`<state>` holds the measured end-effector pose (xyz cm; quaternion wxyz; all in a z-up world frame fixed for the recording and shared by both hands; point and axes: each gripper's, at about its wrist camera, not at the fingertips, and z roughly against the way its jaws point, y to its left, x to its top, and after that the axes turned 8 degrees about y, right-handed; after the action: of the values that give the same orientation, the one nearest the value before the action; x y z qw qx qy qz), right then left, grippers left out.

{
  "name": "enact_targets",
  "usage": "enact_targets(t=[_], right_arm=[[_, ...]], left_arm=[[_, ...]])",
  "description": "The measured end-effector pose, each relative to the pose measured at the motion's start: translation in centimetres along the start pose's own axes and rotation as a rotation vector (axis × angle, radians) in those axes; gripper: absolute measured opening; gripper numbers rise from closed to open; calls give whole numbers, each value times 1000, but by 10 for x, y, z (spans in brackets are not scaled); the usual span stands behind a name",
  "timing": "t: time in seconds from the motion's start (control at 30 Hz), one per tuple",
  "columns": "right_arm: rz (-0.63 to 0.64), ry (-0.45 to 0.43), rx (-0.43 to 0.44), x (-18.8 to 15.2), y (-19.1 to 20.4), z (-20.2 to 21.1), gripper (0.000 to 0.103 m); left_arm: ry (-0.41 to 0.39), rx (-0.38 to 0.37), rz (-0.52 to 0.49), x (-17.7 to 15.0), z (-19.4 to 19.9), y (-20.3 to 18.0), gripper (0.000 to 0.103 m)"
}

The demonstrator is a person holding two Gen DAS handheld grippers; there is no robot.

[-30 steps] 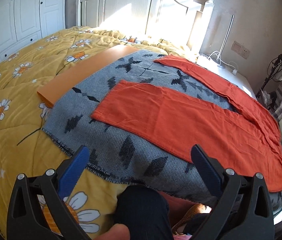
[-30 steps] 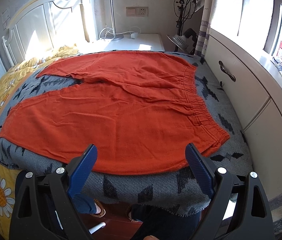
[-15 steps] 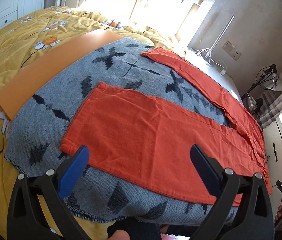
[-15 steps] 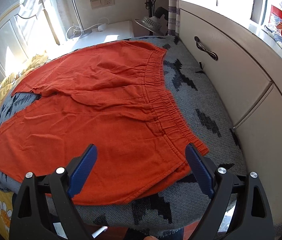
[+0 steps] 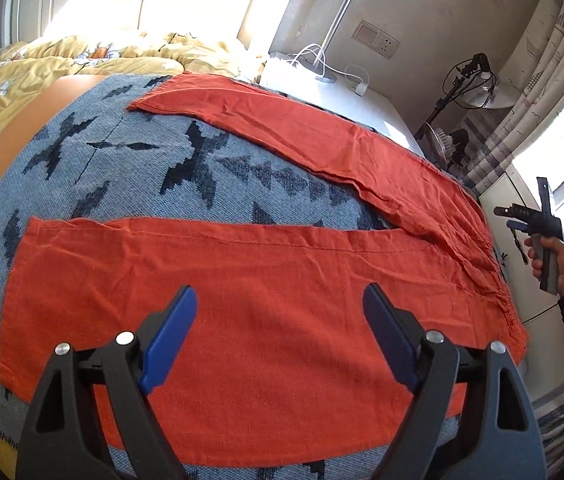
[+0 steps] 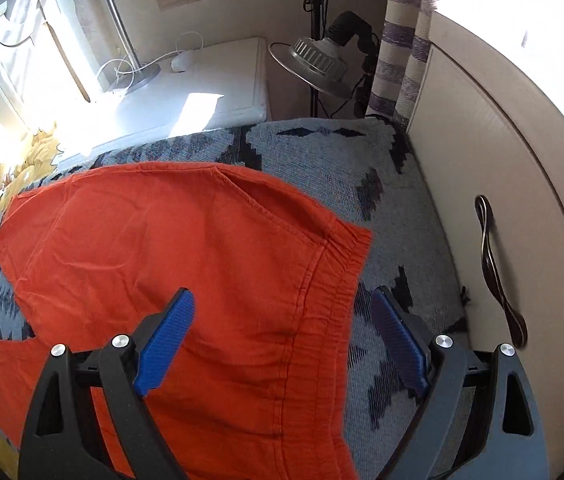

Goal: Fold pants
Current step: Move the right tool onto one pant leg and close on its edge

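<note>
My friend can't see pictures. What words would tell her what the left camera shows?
Orange pants lie flat with legs spread apart on a grey patterned blanket on a bed. The open left gripper hovers over the nearer leg. At the right edge, a hand holds the right gripper.

Left wrist cam: sits behind left tongs (image 5: pixel 280 336), looks down over near leg of orange pants (image 5: pixel 242 300) from bed's near edge, facing headboard/nightstand (image 5: pixel 365 96); close, wide FOV. Right tongs (image 5: pixel 515 218) + hand visible at far right edge. Right wrist cam: behind right tongs (image 6: pixel 282 336), very close above waistband (image 6: pixel 333 280), facing nightstand (image 6: pixel 218 80) + cabinet (image 6: pixel 521 200). Overlap: pants' waist end, gray blanket (image 5: pixel 142 176), nightstand, lamp stand.
</note>
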<state>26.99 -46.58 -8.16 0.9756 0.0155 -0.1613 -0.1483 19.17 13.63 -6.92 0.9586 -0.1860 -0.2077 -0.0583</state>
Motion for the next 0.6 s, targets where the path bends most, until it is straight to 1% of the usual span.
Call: enact_targets(t=[0.07, 0.17, 0.23, 0.27, 0.33, 0.4, 0.47, 0.5, 0.53, 0.57, 0.6], right_arm=[[41, 13, -3, 31, 9, -17, 86], [105, 29, 19, 68, 24, -40, 86], [148, 59, 34, 86, 34, -56, 86], [172, 76, 42, 92, 39, -64, 83], [222, 101, 44, 100, 47, -76, 81], [283, 126, 38, 104, 55, -86, 76], [326, 141, 45, 104, 58, -93, 65], [335, 146, 53, 105, 58, -96, 62], [342, 150, 63, 106, 58, -98, 55], [351, 159, 72, 106, 59, -101, 45], [364, 173, 75, 106, 61, -105, 40]], left_arm=[[12, 3, -8, 4, -4, -1, 82], [20, 20, -11, 12, -5, 3, 82], [16, 35, -8, 20, -5, 6, 81], [14, 38, -4, 23, -5, 7, 81], [9, 35, 2, 32, -4, 11, 81], [-1, 36, 0, 40, -3, 11, 81], [-4, 35, -2, 50, -5, 11, 81], [-4, 34, -4, 55, -7, 11, 81], [-5, 32, -4, 60, -8, 10, 81], [-6, 25, -1, 65, -10, 9, 81], [-6, 13, 5, 70, -12, 9, 81]])
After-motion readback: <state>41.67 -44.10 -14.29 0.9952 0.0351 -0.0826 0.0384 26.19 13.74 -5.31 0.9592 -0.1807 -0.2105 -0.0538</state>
